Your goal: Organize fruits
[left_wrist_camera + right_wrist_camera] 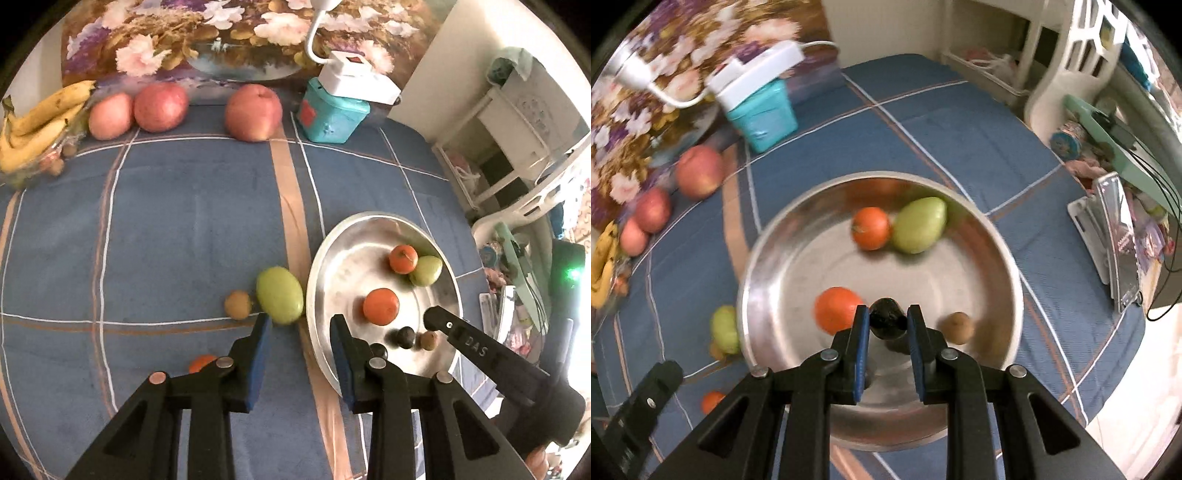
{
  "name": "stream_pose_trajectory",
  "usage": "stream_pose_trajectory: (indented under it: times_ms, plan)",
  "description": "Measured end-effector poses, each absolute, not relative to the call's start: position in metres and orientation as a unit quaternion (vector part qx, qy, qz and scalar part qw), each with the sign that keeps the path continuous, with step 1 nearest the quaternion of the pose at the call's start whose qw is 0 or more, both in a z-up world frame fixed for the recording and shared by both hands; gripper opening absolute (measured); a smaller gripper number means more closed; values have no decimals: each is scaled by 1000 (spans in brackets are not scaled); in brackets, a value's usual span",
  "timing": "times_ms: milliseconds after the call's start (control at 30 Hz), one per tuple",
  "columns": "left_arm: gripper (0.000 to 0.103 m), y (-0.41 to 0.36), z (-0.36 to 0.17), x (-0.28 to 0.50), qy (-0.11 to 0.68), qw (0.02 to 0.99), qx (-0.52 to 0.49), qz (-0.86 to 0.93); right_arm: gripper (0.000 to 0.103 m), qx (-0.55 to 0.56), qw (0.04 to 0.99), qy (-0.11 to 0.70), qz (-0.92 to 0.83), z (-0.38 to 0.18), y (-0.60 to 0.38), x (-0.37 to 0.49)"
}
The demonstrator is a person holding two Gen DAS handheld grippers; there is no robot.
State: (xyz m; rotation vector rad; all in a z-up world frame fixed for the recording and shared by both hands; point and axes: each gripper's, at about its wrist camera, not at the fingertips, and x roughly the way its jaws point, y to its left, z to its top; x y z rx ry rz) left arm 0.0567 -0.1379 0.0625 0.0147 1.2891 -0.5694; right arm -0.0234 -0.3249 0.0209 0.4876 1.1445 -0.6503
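Two pairs of black tongs with blue pads work over a tabletop (184,221) covered in soft blue cloth crossed by white and tan stripes. In the right wrist view, the right tongs (888,321) are over a round, shiny stainless-steel bowl (997,258), the pads close on either side of a small dark, glossy round fruit (886,319); whether they truly pinch it cannot be told through the blur. Inside the bowl, a smooth orange tangerine (836,308) lies at 9 o'clock of the dark fruit, a small rough brown round fruit (957,326) at 3 o'clock, and at 12 o'clock, toward the far wall, a second orange fruit with a stem (870,228) touches a matte green, egg-shaped mango (919,225).

In the left wrist view, the left tongs (300,325) are released, pads wide apart and gripping nothing, straddling the bowl's near-left rim. Just outside the bowl at its 9 o'clock lies a second smooth green oval mango (280,295), with a small tan round fruit (238,304) just beside it. Another small orange fruit (201,363) peeks from behind the left finger. At the far edge sit three large pink-red apples (253,112), yellow bananas (37,125) at 10 o'clock, and a teal square box (332,114) carrying a white device.
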Motion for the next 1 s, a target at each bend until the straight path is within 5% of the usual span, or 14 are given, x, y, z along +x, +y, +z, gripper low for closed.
stream_pose_trajectory:
  times_ms: [200,300,800,1000]
  plan:
    - [39,-125,50,77,594,767,-18,-241,22,224,760,529,-304,19,-333,-27]
    - [60,-125,37,84,597,766,-22,-237,21,226,759,532,-301,17,-333,-25]
    - [58,-115,-6,111,633,734,-72,-237,21,214,751,550,-296,4,-330,-14]
    - [46,-111,-4,110,643,729,-20,-232,21,222,751,550,-292,4,-332,-14]
